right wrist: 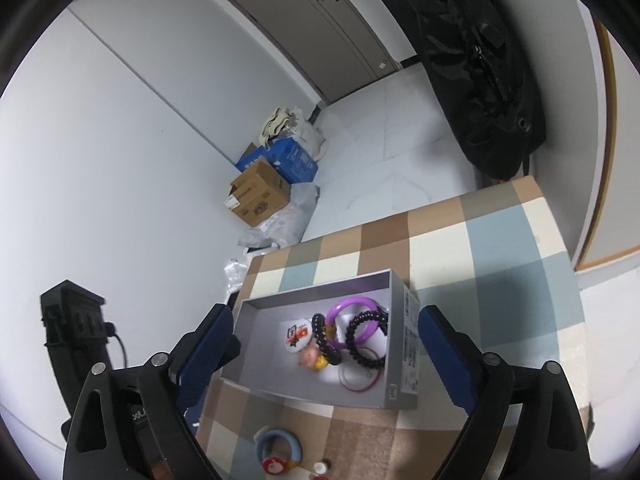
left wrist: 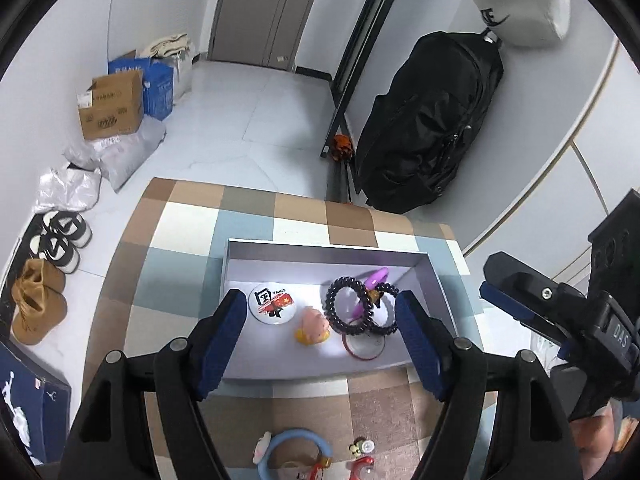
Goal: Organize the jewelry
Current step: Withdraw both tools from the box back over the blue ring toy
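The grey box [left wrist: 434,280] sits on the checked tablecloth [left wrist: 180,240], its long axis running left to right across the table, and it already holds most of the pieces: a round badge [left wrist: 271,303] at its left, a small pink figure [left wrist: 314,326] near the middle, two dark beaded bracelets [left wrist: 352,306] overlapping a purple bangle [left wrist: 376,280], and a thin red ring [left wrist: 365,347] at the near right.

What is left lies outside the box, on the cloth at the near edge of the table: a light blue ring [left wrist: 296,454] with a small charm, and beside it, to the right, some small red and white trinkets [left wrist: 362,460] (too cut off by the frame to name).

Both grippers hang above the box with nothing between their pads. The left gripper [left wrist: 322,340] stands well apart at the jaws, its view centred over the box; the right gripper [right wrist: 324,360] is spread wider and comes in from the right.

The loose pieces lie nearer than the fingertips, beneath the left gripper's body, so the next pick probably calls for drawing back toward the near edge. The left hand looks the closer one to the blue ring.
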Demonstrator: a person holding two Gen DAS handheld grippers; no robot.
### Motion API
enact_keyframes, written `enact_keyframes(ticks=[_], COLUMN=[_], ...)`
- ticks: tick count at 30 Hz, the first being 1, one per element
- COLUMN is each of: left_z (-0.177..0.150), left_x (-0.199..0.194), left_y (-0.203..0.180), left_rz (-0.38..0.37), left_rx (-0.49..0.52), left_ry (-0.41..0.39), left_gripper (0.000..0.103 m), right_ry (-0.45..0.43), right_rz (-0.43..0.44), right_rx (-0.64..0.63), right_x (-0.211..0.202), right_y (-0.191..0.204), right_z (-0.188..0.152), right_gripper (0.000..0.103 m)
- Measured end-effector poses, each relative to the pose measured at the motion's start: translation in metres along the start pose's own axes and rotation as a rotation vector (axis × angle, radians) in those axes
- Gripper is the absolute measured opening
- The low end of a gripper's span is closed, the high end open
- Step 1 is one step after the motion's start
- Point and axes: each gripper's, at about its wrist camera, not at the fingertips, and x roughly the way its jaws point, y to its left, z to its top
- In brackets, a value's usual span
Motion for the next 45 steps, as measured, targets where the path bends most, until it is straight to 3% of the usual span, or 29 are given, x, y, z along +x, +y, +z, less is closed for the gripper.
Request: enact_keyframes(ticks=[10, 14, 20, 23, 32, 40, 45], left_z=[-0.009, -0.013, -0.023, -0.030, -0.050, -0.064, -0.074], left_x=[-0.014, -0.022, -0.029, -0.032, -0.047, -0.051, -0.051], left_y=[-0.003, -0.004, 0.001, 0.004, -0.001, 0.001, -0.004], left_rz=[0.007, 0.019, 0.010, 0.004, 0.065, 0.068, 0.050], left_rx=[0.021, 0.029, 0.029, 0.021, 0.090, 0.079, 0.129], left_ry=[-0.021, -0.048, -0.036, -0.023, -0.051, -0.024, -0.007], left_gripper=[0.073, 0.084, 0.085, 0.094, 0.094, 0.094, 0.094], right_ry=[-0.025, -0.038, -0.030, -0.017, 0.032, 0.081, 0.110], right_rz=[-0.027, -0.032, -0.040, -0.037, -0.060, -0.091, -0.111], right_rx=[-0.051, -0.084, -0.114, -0.120, -0.137, -0.160, -0.192], right_x=[-0.017, -0.023, -0.028, -0.031, -0.035, -0.031, -0.029], right_y=[0.010, 0.017, 0.023, 0.025, 0.027, 0.024, 0.027], right_z=[-0.010, -0.015, -0.026, -0.032, -0.055, -0.071, -0.081], right_gripper=[0.100, 0.102, 0.103, 0.103, 0.103, 0.103, 0.103])
